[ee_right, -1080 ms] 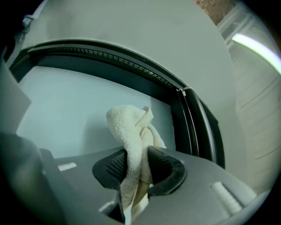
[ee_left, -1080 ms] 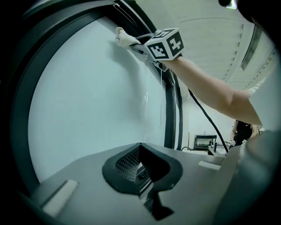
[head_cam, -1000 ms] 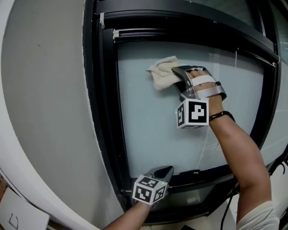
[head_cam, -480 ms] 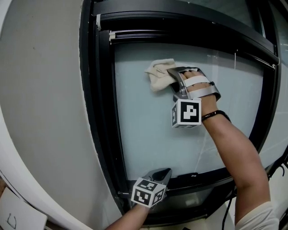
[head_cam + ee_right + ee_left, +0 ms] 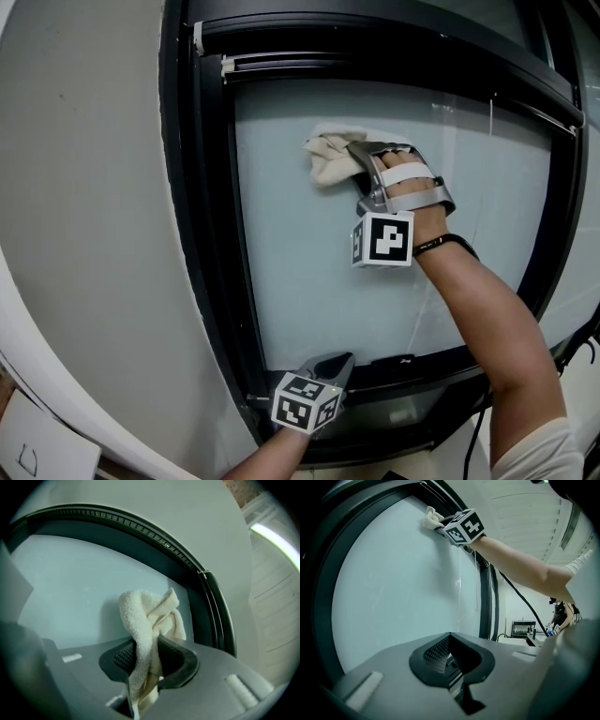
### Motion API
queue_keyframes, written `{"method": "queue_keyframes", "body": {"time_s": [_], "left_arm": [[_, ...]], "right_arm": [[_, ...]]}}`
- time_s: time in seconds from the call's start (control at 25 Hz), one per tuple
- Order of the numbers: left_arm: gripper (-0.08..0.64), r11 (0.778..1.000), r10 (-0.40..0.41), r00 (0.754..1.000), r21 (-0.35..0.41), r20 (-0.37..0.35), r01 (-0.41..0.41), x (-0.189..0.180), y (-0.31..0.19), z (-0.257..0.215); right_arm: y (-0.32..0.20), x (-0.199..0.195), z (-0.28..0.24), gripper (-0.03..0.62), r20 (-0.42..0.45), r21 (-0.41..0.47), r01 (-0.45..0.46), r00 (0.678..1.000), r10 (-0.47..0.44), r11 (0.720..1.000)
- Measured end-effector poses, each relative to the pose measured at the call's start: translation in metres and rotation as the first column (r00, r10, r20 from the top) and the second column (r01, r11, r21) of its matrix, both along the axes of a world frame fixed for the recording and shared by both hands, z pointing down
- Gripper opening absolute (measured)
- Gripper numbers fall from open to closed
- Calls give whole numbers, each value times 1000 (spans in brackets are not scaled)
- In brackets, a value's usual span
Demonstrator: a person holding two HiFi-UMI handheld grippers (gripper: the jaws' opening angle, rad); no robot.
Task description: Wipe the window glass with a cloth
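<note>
A cream cloth (image 5: 330, 157) is pressed against the pale window glass (image 5: 300, 272) near its upper middle. My right gripper (image 5: 358, 155) is shut on the cloth, which bunches out past the jaws (image 5: 149, 620). The left gripper (image 5: 336, 366) rests low at the bottom of the black window frame (image 5: 202, 234), its jaws shut with nothing between them (image 5: 449, 656). From the left gripper view the cloth (image 5: 431, 517) and the right gripper's marker cube (image 5: 464, 525) show far up the glass.
A grey wall (image 5: 84, 206) lies left of the frame. A thin cord (image 5: 489, 122) hangs along the glass at the right. A black cable (image 5: 520, 597) runs down behind the person's right arm (image 5: 478, 309).
My right gripper and the cloth have slid slightly left and down across the glass. The left gripper has stayed at the bottom of the frame.
</note>
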State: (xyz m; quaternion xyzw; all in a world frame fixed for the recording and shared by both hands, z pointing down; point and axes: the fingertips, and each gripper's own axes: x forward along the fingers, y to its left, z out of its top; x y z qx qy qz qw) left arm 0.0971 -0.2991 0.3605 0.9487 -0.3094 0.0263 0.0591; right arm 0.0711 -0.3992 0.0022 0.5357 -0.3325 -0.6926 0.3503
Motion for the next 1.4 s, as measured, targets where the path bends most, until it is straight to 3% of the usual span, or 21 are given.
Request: {"method": "queue_keyframes", "body": {"time_s": [1.4], "left_arm": [[16, 998, 2, 1000, -69, 12, -2, 5, 10, 39]], "right_arm": [[2, 2, 94, 101, 4, -79, 37, 999, -37, 996]]}}
